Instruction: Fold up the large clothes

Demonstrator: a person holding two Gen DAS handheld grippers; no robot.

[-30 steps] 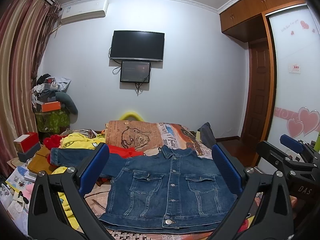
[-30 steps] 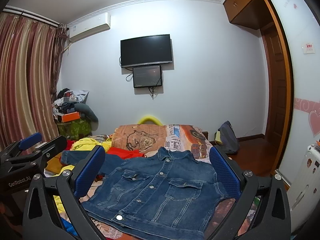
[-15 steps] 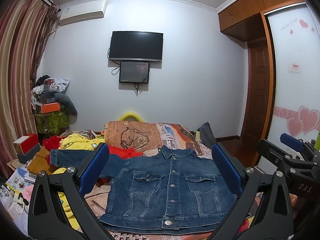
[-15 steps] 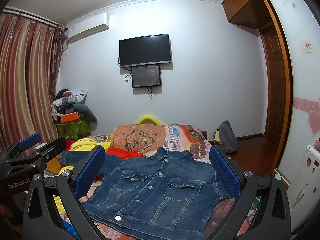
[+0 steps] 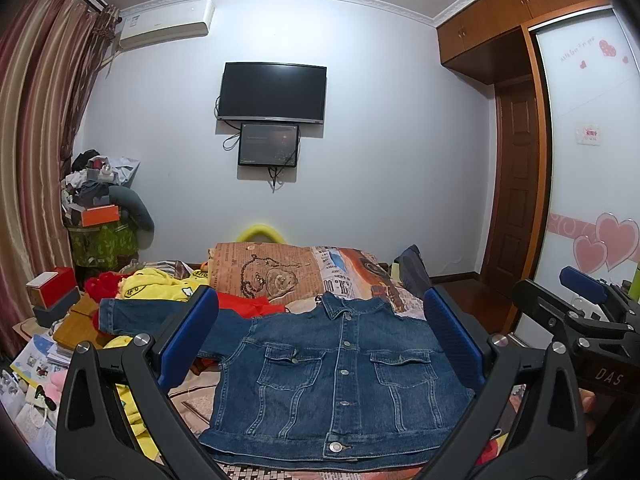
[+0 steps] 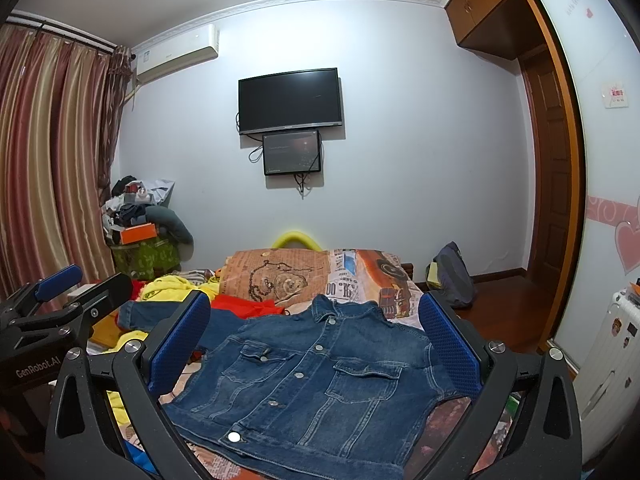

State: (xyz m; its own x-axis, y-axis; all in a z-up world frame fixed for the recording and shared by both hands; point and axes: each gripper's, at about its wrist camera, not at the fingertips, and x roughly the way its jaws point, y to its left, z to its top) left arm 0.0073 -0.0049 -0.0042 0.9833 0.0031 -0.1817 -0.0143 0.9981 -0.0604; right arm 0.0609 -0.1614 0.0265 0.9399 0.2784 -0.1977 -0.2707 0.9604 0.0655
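Denim jacket (image 5: pixel 340 376) lies flat on the bed (image 5: pixel 360 276), front side up and buttoned, with the collar toward 12 o'clock and the hem toward 6 o'clock. One sleeve (image 5: pixel 132 316) stretches out to 9 o'clock, over a red garment (image 5: pixel 248 304) and next to yellow clothes (image 5: pixel 160 288). The sleeve on the 3 o'clock side is not visible.

Both tools are above the near edge of the bed and touch nothing. The left tool (image 5: pixel 320 340) has its blue pads (image 5: pixel 188 336) far apart, and the jacket shows in the gap between them. The right tool (image 6: pixel 316 340) is spread in the same way, also empty. In the left wrist view the right tool shows at 3 o'clock; in the right wrist view the left tool shows at 9 o'clock.

Beyond the jacket, at 12 o'clock, a printed cover (image 6: pixel 288 276) is on the bed. On the far wall hangs a television (image 5: pixel 274 94) with a smaller screen (image 5: pixel 269 145) under it. An air conditioner (image 5: pixel 166 24) is at 11 o'clock, striped curtains (image 6: pixel 52 152) at 9 o'clock, and a wooden door (image 5: pixel 516 184) at 3 o'clock.
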